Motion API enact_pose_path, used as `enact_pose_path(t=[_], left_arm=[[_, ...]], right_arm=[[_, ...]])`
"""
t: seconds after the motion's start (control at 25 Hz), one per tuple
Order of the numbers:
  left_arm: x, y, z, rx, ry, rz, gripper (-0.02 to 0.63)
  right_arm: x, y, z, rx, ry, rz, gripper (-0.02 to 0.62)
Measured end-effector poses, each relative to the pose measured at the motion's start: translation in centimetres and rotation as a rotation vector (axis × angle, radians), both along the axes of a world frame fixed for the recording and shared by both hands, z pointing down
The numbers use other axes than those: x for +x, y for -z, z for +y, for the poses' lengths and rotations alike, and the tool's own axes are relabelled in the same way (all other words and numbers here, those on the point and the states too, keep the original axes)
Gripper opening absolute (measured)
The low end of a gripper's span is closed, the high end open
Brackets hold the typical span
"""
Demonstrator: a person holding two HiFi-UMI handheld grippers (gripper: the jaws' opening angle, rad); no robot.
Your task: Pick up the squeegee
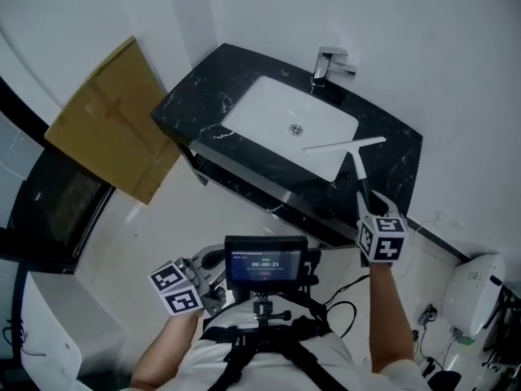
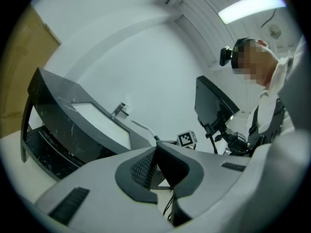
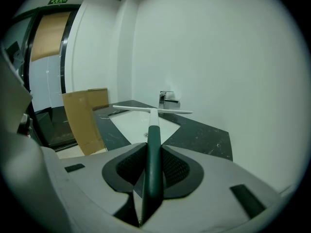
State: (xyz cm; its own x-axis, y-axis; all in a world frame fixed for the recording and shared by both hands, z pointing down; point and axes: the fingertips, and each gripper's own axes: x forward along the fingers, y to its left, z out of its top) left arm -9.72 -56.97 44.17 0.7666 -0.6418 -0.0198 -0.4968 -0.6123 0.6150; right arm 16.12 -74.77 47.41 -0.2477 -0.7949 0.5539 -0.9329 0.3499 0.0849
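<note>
The right hand-held gripper (image 3: 152, 159) clamped the squeegee (image 1: 355, 163) by its dark handle. Its long axis ran straight ahead from the jaws, blade crosswise above the sink (image 1: 269, 96). The left hand-held gripper (image 2: 156, 149), closed and empty, was well apart.

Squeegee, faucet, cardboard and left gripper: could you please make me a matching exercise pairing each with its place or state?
Things:
1 squeegee
2 faucet
3 cardboard
4 left gripper

Places or states:
a shut, nothing in it
b behind the sink
c handle clamped in the right gripper
d standing by the counter's end

Pairs: 1-c, 2-b, 3-d, 4-a
</note>
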Motion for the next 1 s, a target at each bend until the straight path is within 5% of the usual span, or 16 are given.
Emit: enact_pose_path(t=[1.0], left_arm=[[0.7, 0.1, 4.0, 0.039, -0.325, -0.004, -0.008]], right_arm=[[3.2, 8.0, 14.3, 0.085, -0.287, -0.017, 0.079]])
